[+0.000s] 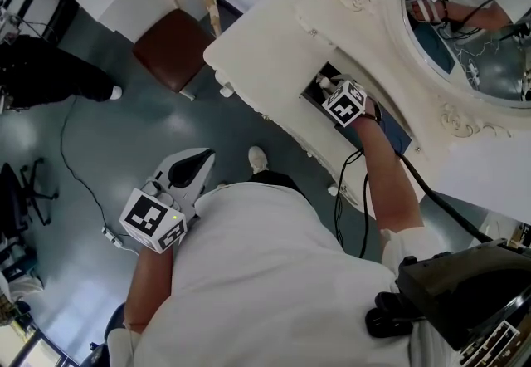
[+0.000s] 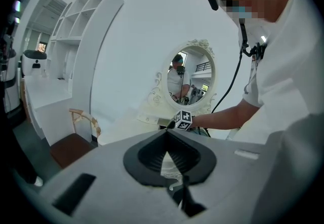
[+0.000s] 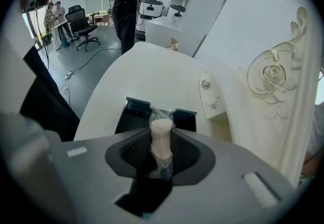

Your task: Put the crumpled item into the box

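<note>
Only the right gripper view shows the crumpled item (image 3: 161, 125): a pale wad in clear wrap, standing at the middle of the frame. The right gripper (image 3: 161, 142) has its jaws partly apart and pressed on the wad from both sides. The dark box (image 3: 132, 116) lies open just beyond the jaws. I cannot tell whether the wad has reached inside it.

In the head view the wad is hidden. There the right gripper sits right of centre over the dark opening, and the left gripper (image 1: 195, 166) hangs at lower left, well away from the table (image 1: 265, 50). The left gripper view shows its jaws meeting at the tips with nothing between them.

The table is cream and curved, with an oval mirror (image 1: 473, 33) in a carved frame at upper right. A chair (image 1: 172, 48) with a brown seat stands at upper left on the grey floor (image 1: 99, 149). A person in black (image 3: 126, 0) stands at the top of the right gripper view.
</note>
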The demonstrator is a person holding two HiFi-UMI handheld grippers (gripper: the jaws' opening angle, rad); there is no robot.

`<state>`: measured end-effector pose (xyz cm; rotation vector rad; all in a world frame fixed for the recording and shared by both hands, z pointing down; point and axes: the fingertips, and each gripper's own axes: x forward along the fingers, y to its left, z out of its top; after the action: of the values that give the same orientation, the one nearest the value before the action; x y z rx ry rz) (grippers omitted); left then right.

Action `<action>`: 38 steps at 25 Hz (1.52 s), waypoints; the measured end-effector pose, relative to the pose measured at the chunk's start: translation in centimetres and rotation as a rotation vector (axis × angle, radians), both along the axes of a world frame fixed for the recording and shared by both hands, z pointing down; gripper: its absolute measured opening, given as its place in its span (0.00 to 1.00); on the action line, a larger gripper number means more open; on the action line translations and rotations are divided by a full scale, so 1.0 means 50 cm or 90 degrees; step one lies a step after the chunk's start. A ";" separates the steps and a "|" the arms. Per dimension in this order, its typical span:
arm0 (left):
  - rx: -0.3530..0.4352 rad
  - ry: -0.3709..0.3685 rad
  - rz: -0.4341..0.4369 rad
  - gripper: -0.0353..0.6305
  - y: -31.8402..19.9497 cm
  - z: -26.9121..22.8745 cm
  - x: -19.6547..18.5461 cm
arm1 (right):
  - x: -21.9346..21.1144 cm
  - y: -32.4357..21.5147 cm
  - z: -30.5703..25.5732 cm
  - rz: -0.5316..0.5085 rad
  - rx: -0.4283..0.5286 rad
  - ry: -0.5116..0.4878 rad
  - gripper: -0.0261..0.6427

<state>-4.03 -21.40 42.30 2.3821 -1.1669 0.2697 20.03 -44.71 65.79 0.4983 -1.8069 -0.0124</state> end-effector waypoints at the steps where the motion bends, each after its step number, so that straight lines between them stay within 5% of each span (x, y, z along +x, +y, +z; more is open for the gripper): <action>1: 0.000 -0.001 -0.003 0.05 0.000 0.000 -0.001 | -0.001 -0.002 0.007 -0.001 -0.003 0.003 0.22; 14: -0.003 -0.003 -0.033 0.05 0.002 0.004 -0.010 | 0.002 0.000 0.058 -0.016 -0.019 0.040 0.23; 38: 0.010 0.014 0.001 0.05 0.050 -0.003 -0.041 | -0.006 0.034 -0.027 0.063 0.004 -0.026 0.38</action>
<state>-6.09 -18.90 42.13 2.3944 -1.1615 0.2357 19.72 -42.98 64.44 0.5955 -1.8203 0.0594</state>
